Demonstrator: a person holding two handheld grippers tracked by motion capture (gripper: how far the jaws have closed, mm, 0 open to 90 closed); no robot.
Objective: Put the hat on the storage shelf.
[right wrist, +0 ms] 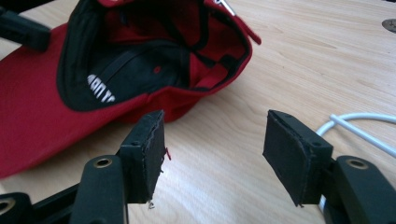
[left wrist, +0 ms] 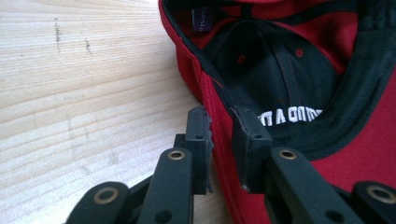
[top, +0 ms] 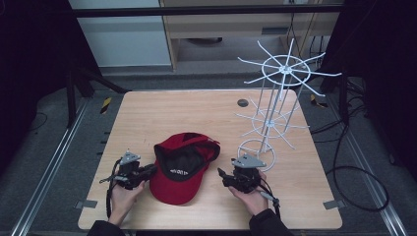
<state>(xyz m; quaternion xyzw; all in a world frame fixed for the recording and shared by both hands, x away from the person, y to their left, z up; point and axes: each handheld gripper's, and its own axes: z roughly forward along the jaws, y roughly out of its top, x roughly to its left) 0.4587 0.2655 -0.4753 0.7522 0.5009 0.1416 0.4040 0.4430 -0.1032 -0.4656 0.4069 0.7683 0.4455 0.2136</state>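
Note:
A red cap (top: 179, 169) with a black lining lies upside down on the wooden table (top: 172, 108), brim toward me. My left gripper (top: 151, 170) is at the cap's left side. In the left gripper view the cap's (left wrist: 280, 70) red side wall runs between the jaws, and the left gripper (left wrist: 222, 135) is shut on that rim. My right gripper (top: 222, 174) sits just right of the cap, a little apart from it. In the right gripper view the right gripper (right wrist: 215, 144) stands open over bare wood, with the cap (right wrist: 70, 116) ahead and to its left.
A white wire display rack (top: 275, 98) with spoked tiers stands at the table's right, its base ring (right wrist: 359, 123) close beside my right gripper. A round cable hole (top: 242, 103) lies near the table's far edge. Bare wood stretches behind the cap.

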